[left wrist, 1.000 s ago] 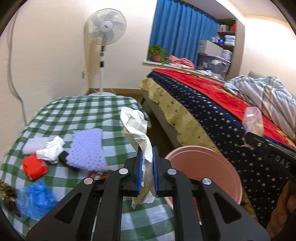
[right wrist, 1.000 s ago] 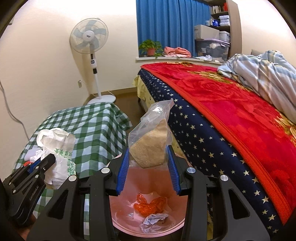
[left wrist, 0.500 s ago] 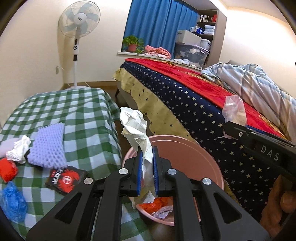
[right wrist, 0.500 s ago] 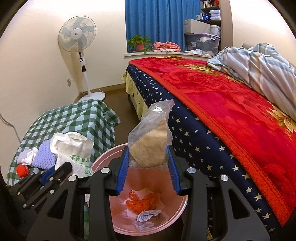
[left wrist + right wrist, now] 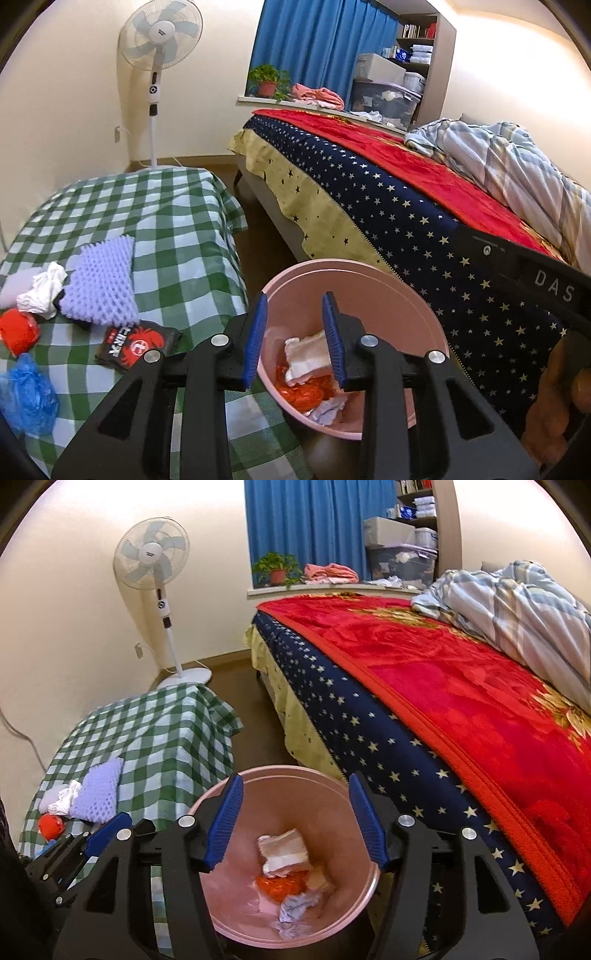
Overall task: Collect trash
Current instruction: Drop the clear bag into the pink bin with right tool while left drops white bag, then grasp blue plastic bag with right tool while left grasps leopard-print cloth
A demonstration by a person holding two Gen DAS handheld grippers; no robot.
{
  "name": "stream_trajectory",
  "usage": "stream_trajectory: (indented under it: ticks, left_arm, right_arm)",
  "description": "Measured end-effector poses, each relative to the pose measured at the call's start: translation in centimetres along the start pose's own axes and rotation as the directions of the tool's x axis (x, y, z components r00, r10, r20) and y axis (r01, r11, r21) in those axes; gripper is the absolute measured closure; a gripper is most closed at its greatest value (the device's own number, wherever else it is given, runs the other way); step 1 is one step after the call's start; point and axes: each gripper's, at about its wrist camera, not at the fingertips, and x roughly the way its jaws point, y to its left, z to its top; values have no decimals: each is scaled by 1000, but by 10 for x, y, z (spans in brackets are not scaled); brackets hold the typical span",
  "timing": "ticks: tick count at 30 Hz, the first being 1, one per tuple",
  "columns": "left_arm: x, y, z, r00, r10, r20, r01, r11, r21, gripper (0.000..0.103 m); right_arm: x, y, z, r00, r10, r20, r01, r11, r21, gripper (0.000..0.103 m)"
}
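Observation:
A pink bin [image 5: 369,273] [image 5: 236,908] stands on the floor between the checked table and the bed. Inside lie a crumpled white paper bag [image 5: 306,354] [image 5: 282,851], orange plastic [image 5: 280,884] and other scraps. My left gripper [image 5: 295,339] is open and empty over the bin's left rim. My right gripper [image 5: 295,819] is open and empty above the bin. On the table lie a purple foam net [image 5: 99,280], white tissue [image 5: 42,291], a red ball [image 5: 16,330], a black-red packet [image 5: 135,343] and blue plastic [image 5: 27,395].
The green checked table [image 5: 177,221] is at the left. A bed with a starred navy cover [image 5: 388,221] and red blanket [image 5: 461,686] fills the right. A standing fan [image 5: 157,66] is by the far wall. Bare floor lies between table and bed.
Both grippers opened. The white paper bag fell from the left and the clear bag of tan stuff from the right, into the pink bin. Both grippers moved over the bin.

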Motion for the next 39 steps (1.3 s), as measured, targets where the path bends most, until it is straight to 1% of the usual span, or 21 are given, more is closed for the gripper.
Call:
stream_trajectory:
  ticks: [4, 7, 11, 13, 14, 15, 19, 20, 22, 24, 25, 26, 29, 31, 32, 34, 36, 37, 39]
  left_arm:
    - [-12, 7, 1, 1000, 17, 23, -16, 1000, -5, 72]
    - [-23, 14, 2, 998, 42, 43, -41, 999, -15, 72]
    - [-39, 26, 1, 992, 93, 79, -91, 995, -34, 72]
    - [-47, 34, 0, 989, 119, 91, -114, 992, -56, 70]
    - [-52, 39, -1, 985, 140, 97, -134, 989, -67, 66]
    - [-56, 43, -3, 982, 160, 101, -153, 985, -77, 65]
    - [-70, 60, -11, 967, 234, 96, -225, 969, -100, 64]
    - [-75, 67, -14, 961, 261, 89, -250, 961, -115, 64]
    - [-80, 77, -18, 955, 287, 75, -275, 951, -139, 65]
    - [-88, 90, -24, 940, 334, 68, -319, 932, -169, 65]
    - [-94, 98, -28, 929, 363, 68, -345, 920, -186, 65]
    - [-97, 103, -31, 922, 381, 66, -362, 911, -199, 65]
    - [-111, 125, -40, 892, 450, 48, -423, 866, -266, 65]
    - [-118, 137, -46, 871, 489, 36, -457, 837, -301, 65]
    - [-123, 144, -51, 854, 520, 28, -485, 814, -319, 65]
    - [-129, 152, -55, 830, 558, 17, -520, 784, -340, 65]
    - [-137, 162, -63, 799, 601, 0, -559, 744, -366, 65]
    - [-139, 166, -66, 788, 615, -9, -572, 728, -377, 65]
    - [-143, 175, -72, 763, 645, -35, -602, 690, -401, 65]
  right_arm:
    - [-7, 8, 1, 999, 31, 29, -31, 999, -19, 43]
    - [-13, 17, 1, 997, 54, 61, -52, 998, -40, 43]
    - [-21, 26, 0, 990, 97, 103, -92, 994, -53, 43]
    - [-23, 33, -1, 988, 108, 112, -100, 992, -70, 43]
    - [-24, 37, -1, 987, 114, 116, -106, 991, -77, 43]
    - [-25, 40, -1, 985, 126, 115, -118, 990, -78, 43]
    - [-22, 53, -1, 978, 197, 62, -192, 978, -79, 43]
    - [-22, 57, -2, 977, 206, 56, -201, 976, -83, 43]
    - [-20, 69, -5, 971, 237, 39, -232, 968, -97, 43]
    - [-19, 83, -12, 962, 271, 28, -265, 956, -124, 44]
    - [-19, 90, -15, 959, 284, 25, -278, 951, -137, 44]
    - [-19, 101, -21, 951, 309, 17, -303, 941, -154, 44]
    - [-15, 120, -33, 932, 363, -12, -359, 916, -178, 45]
    - [-11, 136, -43, 913, 407, -39, -407, 894, -188, 46]
    - [-10, 144, -48, 902, 430, -50, -431, 883, -187, 46]
    - [-7, 156, -54, 883, 464, -68, -468, 863, -189, 46]
    - [-5, 175, -66, 858, 505, -95, -513, 835, -198, 46]
    - [-5, 180, -68, 850, 516, -103, -526, 827, -199, 46]
    - [-2, 196, -78, 825, 549, -130, -564, 801, -200, 46]
